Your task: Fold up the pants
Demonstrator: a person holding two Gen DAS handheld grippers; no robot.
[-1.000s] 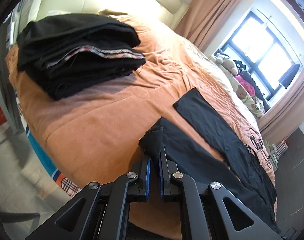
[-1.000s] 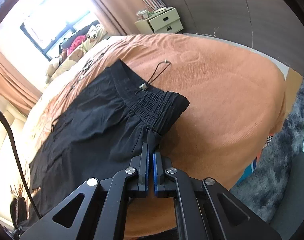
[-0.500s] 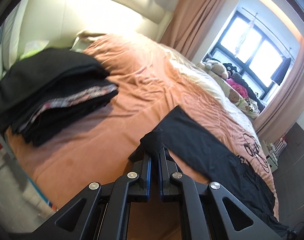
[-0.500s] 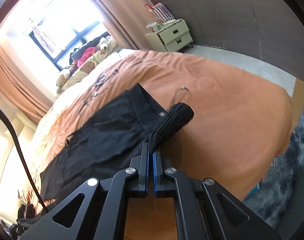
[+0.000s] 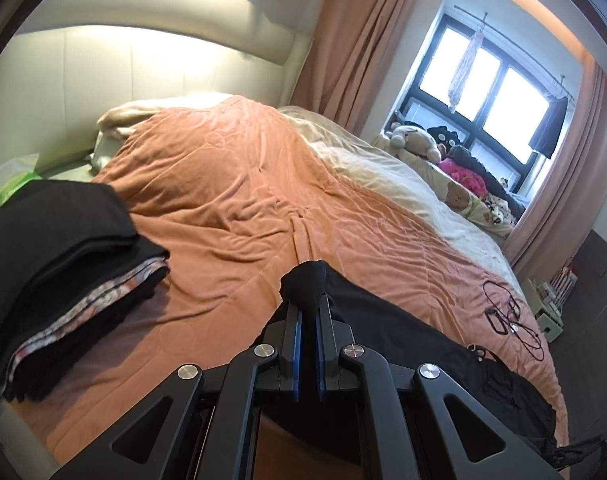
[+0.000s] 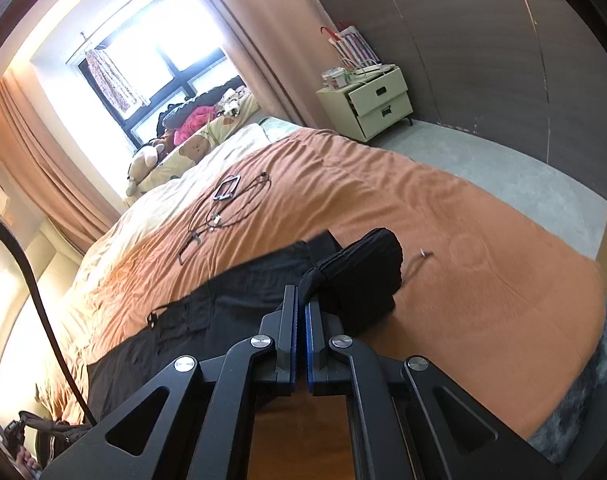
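Carrying the black pants (image 5: 403, 344) toward twelve o'clock, keep left gripper (image 5: 308, 308) and right gripper (image 6: 301, 300) clenched on hem and waistband (image 6: 363, 264), level and taut.

- Landmark: stack of folded dark clothes (image 5: 59, 280) at the near left edge of the orange blanket (image 5: 231, 200).
- Right of the stack: broad bare blanket reaching the black pants (image 5: 403, 344); passable.
- Beyond the stack: open blanket up to the pillows (image 5: 119, 124) and headboard (image 5: 143, 64).
- Far right of the stack: tangled cables (image 6: 227, 208) lying on the blanket, a snag risk.
- Farthest from the stack: soft toys (image 5: 415, 140) under the window, nightstand (image 6: 367, 100) on the floor.
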